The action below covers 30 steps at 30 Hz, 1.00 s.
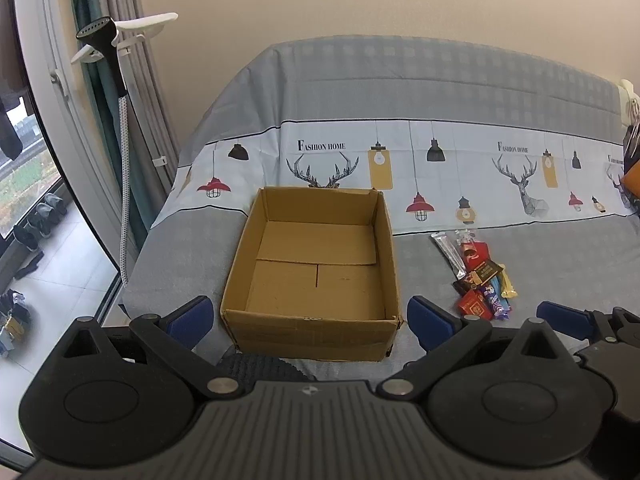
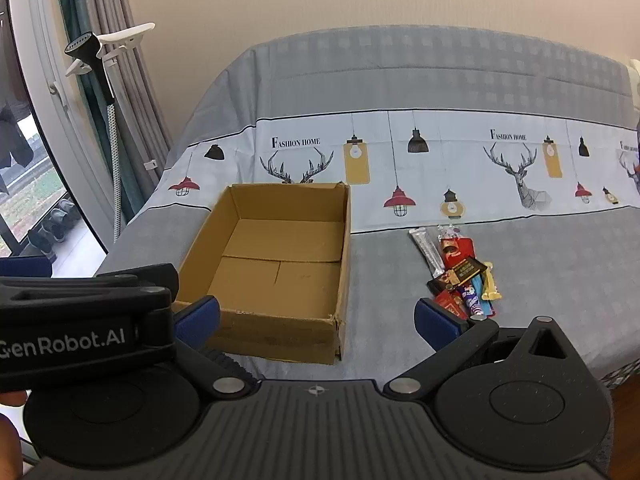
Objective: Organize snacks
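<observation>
An open, empty cardboard box [image 1: 316, 268] sits on a bed with a grey patterned cover; it also shows in the right wrist view [image 2: 276, 264]. A pile of wrapped snacks [image 1: 478, 276] lies on the cover right of the box, also seen in the right wrist view [image 2: 460, 272]. My left gripper [image 1: 308, 322] is open and empty, its blue pads either side of the box's near wall. My right gripper [image 2: 318, 322] is open and empty, near the box's front right corner, its right pad next to the snacks. The left gripper's body [image 2: 80, 320] shows at the left of the right wrist view.
The bed cover [image 1: 480, 184] has a white band with deer and lamp prints. A garment steamer on a stand [image 1: 120, 92] and curtains stand left of the bed. A window with shoes [image 1: 40, 220] on the floor is at far left. A wall rises behind.
</observation>
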Each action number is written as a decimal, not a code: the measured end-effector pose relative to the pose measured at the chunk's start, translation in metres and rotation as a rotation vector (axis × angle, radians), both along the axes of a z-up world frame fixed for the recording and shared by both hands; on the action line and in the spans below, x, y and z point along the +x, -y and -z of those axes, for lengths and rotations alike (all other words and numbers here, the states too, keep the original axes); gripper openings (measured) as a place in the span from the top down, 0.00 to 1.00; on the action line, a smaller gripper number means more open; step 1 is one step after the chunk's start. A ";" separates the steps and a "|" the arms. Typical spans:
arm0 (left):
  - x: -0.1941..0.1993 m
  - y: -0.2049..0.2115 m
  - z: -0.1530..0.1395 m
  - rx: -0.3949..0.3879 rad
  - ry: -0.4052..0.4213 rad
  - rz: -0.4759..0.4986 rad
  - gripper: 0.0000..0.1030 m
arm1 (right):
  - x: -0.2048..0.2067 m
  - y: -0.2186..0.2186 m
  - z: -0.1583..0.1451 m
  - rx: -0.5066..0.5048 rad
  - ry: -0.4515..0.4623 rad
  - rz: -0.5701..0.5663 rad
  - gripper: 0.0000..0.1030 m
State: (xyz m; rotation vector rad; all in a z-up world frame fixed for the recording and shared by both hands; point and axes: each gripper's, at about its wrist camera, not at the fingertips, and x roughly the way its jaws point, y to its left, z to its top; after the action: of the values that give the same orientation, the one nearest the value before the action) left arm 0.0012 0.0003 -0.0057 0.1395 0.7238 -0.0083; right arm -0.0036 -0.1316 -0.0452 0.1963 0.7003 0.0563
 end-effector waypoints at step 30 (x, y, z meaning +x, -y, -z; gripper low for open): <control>0.003 -0.005 0.007 0.000 -0.018 -0.005 0.00 | 0.003 0.001 0.002 -0.001 -0.009 -0.010 0.00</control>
State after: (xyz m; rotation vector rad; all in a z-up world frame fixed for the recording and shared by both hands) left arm 0.0039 0.0049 -0.0128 0.1381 0.7424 -0.0045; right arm -0.0001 -0.1322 -0.0475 0.1924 0.7104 0.0648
